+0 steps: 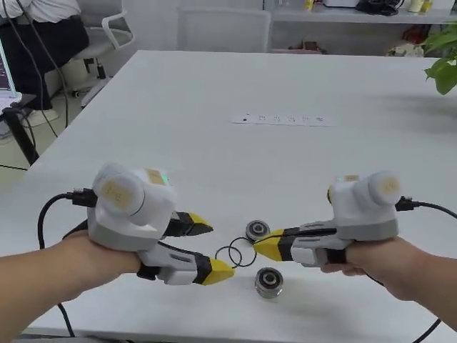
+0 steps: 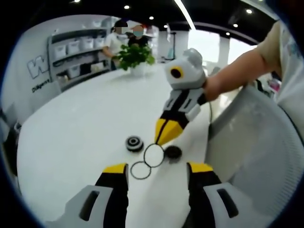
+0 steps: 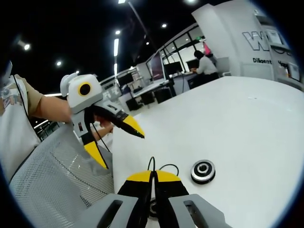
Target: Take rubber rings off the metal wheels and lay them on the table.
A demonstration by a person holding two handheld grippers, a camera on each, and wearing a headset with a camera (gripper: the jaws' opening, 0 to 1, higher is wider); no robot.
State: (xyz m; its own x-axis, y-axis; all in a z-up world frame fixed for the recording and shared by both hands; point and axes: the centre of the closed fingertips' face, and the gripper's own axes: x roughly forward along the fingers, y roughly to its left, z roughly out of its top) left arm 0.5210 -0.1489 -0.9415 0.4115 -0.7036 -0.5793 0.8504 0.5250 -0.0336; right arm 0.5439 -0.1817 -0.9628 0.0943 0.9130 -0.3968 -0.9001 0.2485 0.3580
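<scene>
Two metal wheels lie near the table's front edge, one (image 1: 257,229) farther off and one (image 1: 268,281) closer to me. Between the grippers two thin black rubber rings (image 1: 228,254) (image 1: 244,251) lie overlapping on the white table (image 1: 214,128). My right gripper (image 1: 257,246) is shut, its yellow tips pinching the edge of the right-hand ring (image 2: 154,155). My left gripper (image 1: 216,249) stands open just left of the rings, and the other ring (image 2: 141,170) lies between its tips. The right gripper view has a wheel (image 3: 203,171) beside its shut jaws.
A white label strip (image 1: 282,119) lies mid-table. A leafy plant (image 1: 443,57) stands at the far right edge. Chairs (image 1: 223,28) stand behind the table, and a mesh chair back (image 2: 256,156) is close to me. Cables trail from both grippers.
</scene>
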